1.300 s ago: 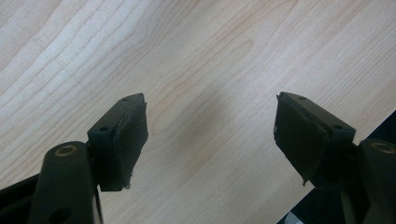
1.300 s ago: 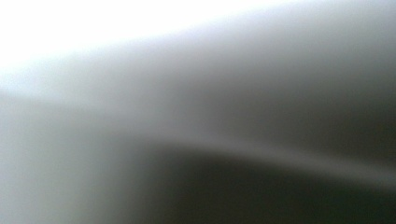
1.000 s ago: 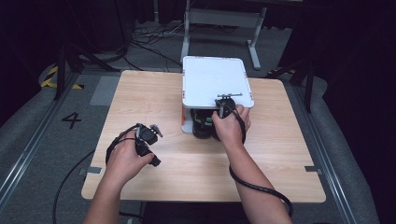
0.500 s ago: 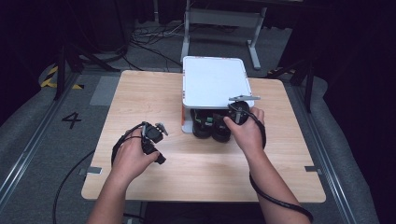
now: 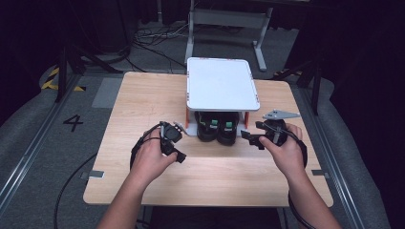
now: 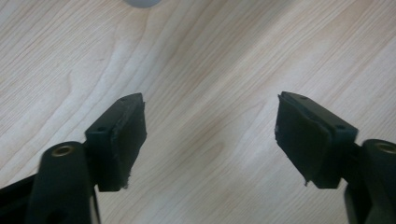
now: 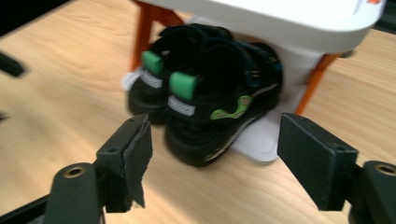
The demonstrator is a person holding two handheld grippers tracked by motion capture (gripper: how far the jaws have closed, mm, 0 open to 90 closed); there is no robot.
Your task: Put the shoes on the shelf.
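Now both black sandals [image 5: 218, 130] stand side by side under the white rack [image 5: 220, 88], at the centre of the high view. The right gripper [image 5: 251, 137] has just been opening (nothing between its jaws); the left gripper [image 5: 180, 128] gapes wide over bare table [image 5: 143, 95]. Placing looks finished.

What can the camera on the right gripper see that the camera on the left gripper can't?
The right gripper view looks at two black shoes with green tabs, standing side by side on the bottom shelf of a white rack with orange legs. The right gripper is open, its jaws have just been opening, and nothing is between its fingers.

The left gripper view looks down at bare wood, with a grey rounded bit at the top edge. The left gripper is open with nothing between its fingers.

Both views take in the wooden table and two black fingers.
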